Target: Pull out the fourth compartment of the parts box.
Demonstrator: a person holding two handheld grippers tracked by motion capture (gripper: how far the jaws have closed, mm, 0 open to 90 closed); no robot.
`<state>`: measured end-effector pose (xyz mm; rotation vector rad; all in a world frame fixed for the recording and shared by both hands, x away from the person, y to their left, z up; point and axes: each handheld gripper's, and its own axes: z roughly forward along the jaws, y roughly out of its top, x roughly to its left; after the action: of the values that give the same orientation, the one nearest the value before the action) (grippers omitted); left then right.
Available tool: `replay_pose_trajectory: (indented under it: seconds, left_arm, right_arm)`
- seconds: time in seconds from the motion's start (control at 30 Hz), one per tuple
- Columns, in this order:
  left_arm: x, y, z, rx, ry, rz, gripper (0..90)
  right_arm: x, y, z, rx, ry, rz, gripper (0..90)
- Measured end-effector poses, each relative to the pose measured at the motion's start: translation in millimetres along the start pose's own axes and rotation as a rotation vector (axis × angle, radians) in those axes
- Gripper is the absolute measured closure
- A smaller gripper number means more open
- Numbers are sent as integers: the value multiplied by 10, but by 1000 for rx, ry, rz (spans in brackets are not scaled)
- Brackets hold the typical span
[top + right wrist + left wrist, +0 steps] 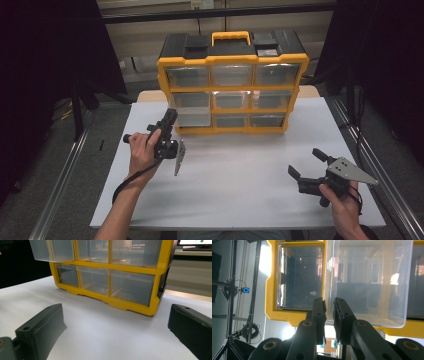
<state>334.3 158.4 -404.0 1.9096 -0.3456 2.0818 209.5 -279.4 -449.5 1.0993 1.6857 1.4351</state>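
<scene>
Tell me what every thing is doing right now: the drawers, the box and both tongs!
Left tongs: shut on the clear drawer's front edge.
Clear drawer: pulled partway out, looks empty.
Other drawers: pushed in.
Organizer box: upright on the table.
Right tongs: open, holding nothing.

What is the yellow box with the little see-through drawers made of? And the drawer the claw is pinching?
The yellow box looks like hard plastic: smooth, evenly coloured, moulded with rounded corners. The drawer pinched by the left claw looks like clear, slightly cloudy plastic: you see through it, and light glints on its walls.
</scene>
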Motion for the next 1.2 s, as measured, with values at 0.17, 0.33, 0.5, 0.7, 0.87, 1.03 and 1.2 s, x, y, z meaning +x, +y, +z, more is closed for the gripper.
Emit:
replay_pose_trajectory:
  seconds: [0.17,0.33,0.5,0.7,0.87,1.03,1.2]
  left_arm:
    - [12,16,-17,5,-1,-1,800]
    - [13,31,-52,4,6,-5,800]
    - [25,37,-99,1,6,-1,800]
    - [21,35,-126,-3,11,-5,800]
    - [-20,32,-145,-8,-8,0,797]
    - [-18,32,-128,-4,-8,4,795]
    - [-36,34,-131,0,-16,-4,792]
  right_arm:
    - [0,0,5,-2,0,3,4]
    - [2,-1,6,-2,-1,0,4]
    - [5,-1,10,1,3,-2,4]
    - [11,-2,15,5,1,0,4]
    - [10,-3,13,4,1,1,4]
    - [11,-4,14,6,4,0,4]
    - [3,-8,24,2,3,1,5]
